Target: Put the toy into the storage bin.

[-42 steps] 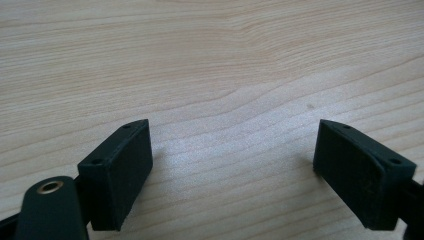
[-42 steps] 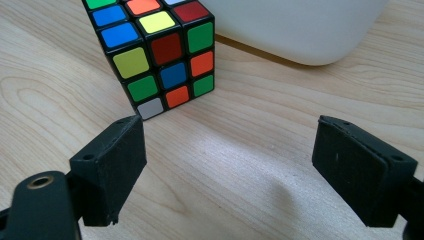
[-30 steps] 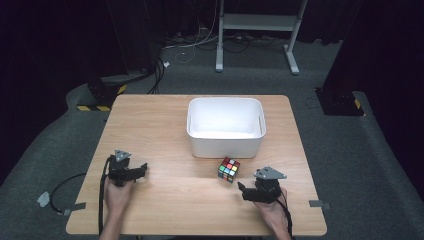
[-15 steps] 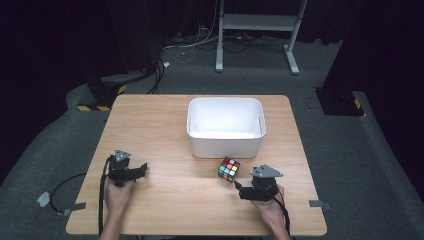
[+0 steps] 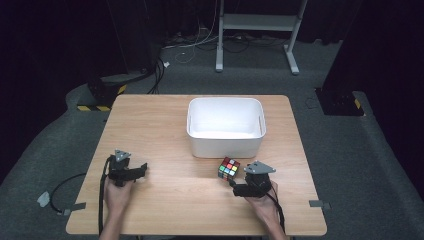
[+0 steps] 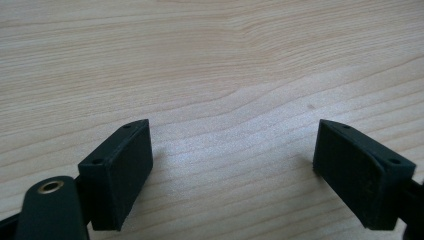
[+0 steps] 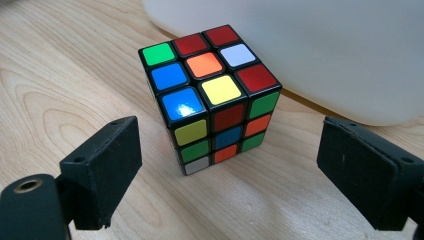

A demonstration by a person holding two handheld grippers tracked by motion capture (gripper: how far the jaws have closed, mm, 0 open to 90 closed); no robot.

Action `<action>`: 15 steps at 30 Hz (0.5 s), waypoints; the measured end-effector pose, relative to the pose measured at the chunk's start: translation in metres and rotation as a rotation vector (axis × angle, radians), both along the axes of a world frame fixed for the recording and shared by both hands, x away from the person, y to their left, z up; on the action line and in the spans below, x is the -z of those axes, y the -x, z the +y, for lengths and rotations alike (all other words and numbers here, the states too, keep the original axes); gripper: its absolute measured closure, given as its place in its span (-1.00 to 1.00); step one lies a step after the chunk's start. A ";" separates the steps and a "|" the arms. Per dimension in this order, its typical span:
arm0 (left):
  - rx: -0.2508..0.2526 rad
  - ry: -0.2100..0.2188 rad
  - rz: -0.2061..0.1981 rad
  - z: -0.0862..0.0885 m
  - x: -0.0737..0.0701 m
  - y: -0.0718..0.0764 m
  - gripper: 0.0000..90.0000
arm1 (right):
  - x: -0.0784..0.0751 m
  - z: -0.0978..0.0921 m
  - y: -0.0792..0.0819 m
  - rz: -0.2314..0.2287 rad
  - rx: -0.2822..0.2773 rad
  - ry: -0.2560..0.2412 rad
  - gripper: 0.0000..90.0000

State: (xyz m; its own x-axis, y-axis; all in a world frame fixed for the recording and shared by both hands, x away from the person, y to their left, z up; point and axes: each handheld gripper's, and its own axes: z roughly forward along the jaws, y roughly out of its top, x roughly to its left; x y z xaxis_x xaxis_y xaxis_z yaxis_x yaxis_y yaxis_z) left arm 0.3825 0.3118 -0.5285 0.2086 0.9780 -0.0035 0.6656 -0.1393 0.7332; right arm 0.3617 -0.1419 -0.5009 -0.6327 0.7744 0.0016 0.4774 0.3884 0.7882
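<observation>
A scrambled colour cube (image 5: 229, 169) (image 7: 212, 95) stands on the wooden table (image 5: 165, 125), just in front of a white tub (image 5: 225, 126) (image 7: 320, 45). My right gripper (image 5: 236, 186) (image 7: 227, 175) is open and sits close behind the cube, its jaws spread wider than the cube and short of its sides. At the table's left front my left gripper (image 5: 142, 168) (image 6: 232, 172) rests open on bare wood, with nothing between its jaws.
The tub looks empty inside. Bare wood lies between the two grippers and left of the tub. Dark grey floor surrounds the table, with cables (image 5: 150, 75) and a metal stand (image 5: 255, 30) beyond the far edge.
My right gripper has crept slightly left and forward toward the cube. The left gripper and the cube have stayed where they were.
</observation>
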 end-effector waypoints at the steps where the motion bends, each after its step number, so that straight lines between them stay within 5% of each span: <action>1: 0.000 0.000 0.000 0.000 0.000 0.000 -0.64 | 0.000 0.001 0.000 0.002 0.001 -0.003 -0.77; 15: 0.000 0.000 0.000 0.000 0.000 0.000 -0.64 | -0.009 0.018 -0.010 -0.016 -0.029 0.014 -0.78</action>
